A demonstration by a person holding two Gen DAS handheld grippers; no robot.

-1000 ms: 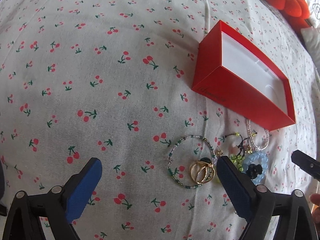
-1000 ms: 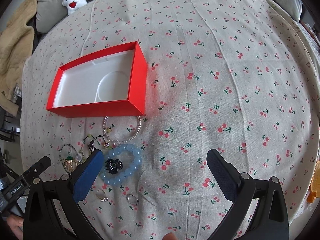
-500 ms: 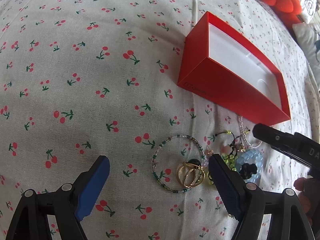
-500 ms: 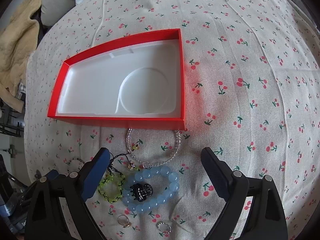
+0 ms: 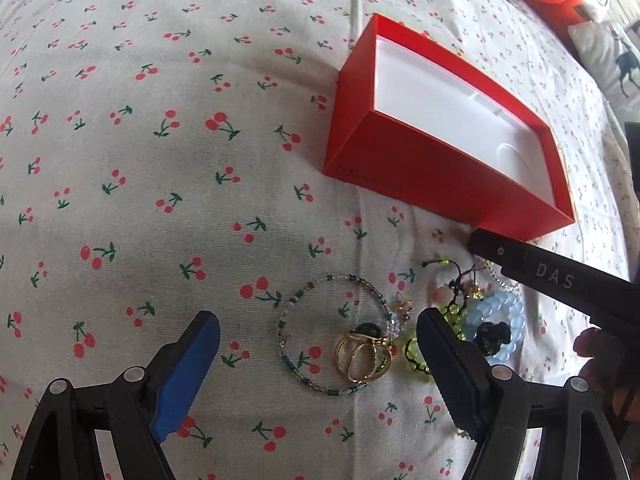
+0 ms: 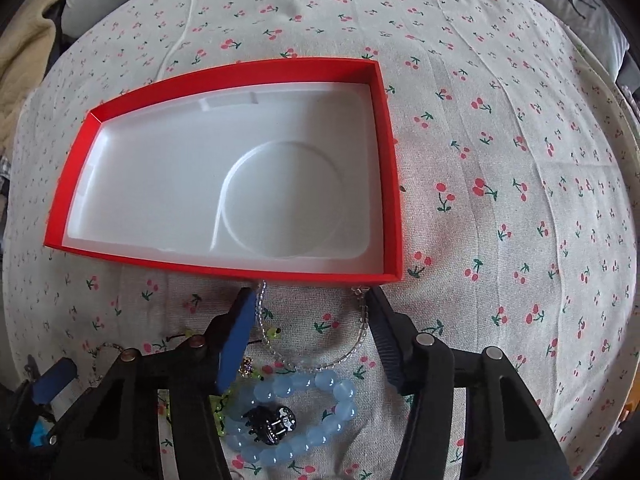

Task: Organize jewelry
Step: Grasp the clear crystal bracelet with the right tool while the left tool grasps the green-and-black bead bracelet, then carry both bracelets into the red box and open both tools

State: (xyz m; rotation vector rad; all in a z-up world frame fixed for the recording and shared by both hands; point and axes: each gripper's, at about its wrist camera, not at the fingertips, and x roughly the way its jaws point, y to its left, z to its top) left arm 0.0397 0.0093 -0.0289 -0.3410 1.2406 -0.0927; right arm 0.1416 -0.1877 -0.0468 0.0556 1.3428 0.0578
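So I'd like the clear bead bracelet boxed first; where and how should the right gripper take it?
Grip the clear bead bracelet across its loop, from straight above. It lies flat against the red box, so no side approach works. The right gripper straddles it, jaws closing, one finger outside each side strand; squeezing would gather both.

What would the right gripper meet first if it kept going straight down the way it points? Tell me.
Most likely the clear bead bracelet on the cherry-print bedspread. The right gripper straddles its loop beside the red box, jaws closing, pads seemingly not yet pressing it. Depth is hard to judge.
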